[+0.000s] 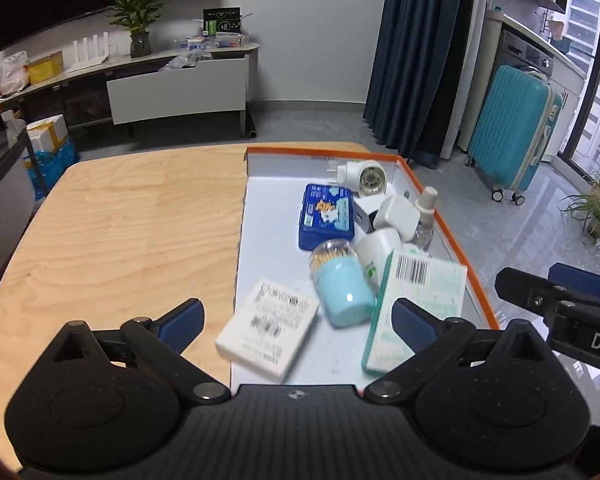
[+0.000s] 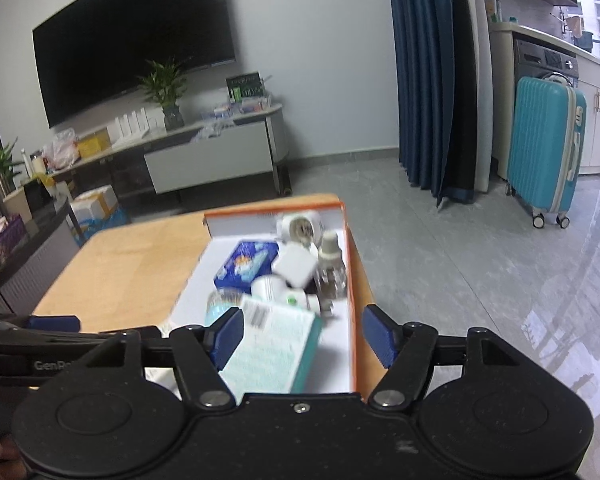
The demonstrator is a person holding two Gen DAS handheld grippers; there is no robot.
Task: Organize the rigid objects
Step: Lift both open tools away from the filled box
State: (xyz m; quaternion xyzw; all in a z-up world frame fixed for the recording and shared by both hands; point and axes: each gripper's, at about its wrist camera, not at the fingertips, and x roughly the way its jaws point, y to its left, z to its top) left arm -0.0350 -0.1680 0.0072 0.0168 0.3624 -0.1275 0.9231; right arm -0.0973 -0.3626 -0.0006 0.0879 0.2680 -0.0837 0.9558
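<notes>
The wooden surface [image 1: 120,232] lies bare from nine to eleven o'clock of the tray [image 1: 452,236]. Inside the tray, boxes, a blue jar [image 1: 344,288] and chargers crowd its three o'clock half; the nine o'clock strip is open.

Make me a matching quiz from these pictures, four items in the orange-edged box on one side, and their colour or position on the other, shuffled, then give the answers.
Things:
1. toothpick jar
2. flat case with cartoon
3. round plug-in device
4. box with barcode

Descriptions:
A. dark blue, lying flat mid-box
B. white, at the far end of the tray
C. pale blue base, clear top, lying on its side
D. white and teal, propped on edge at the near right

Pairs: 1-C, 2-A, 3-B, 4-D
</notes>
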